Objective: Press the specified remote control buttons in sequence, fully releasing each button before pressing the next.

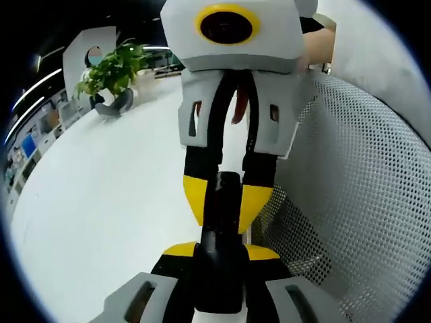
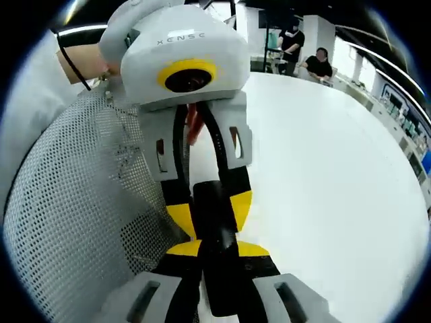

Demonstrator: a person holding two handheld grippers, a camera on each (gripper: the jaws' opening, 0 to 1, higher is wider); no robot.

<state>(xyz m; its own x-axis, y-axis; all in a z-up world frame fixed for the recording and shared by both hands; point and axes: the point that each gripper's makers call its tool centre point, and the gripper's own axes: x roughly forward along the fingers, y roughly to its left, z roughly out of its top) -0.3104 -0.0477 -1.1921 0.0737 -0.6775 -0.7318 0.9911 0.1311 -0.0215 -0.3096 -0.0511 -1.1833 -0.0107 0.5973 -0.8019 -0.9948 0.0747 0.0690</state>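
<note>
Both grippers, left point(image 1: 219, 259) and right point(image 2: 219, 256), meet head-on at frame centre, clenched on opposite ends of a black remote control point(image 1: 225, 202), over the white table point(image 1: 101, 202), a white mesh basket point(image 1: 363, 182) alongside, a potted plant point(image 1: 111, 77) upper left.

White tongs point(image 1: 223, 192) with yellow-and-black tips, black cables, slotted grey shells, white mesh sleeve point(image 1: 363, 202)
</note>
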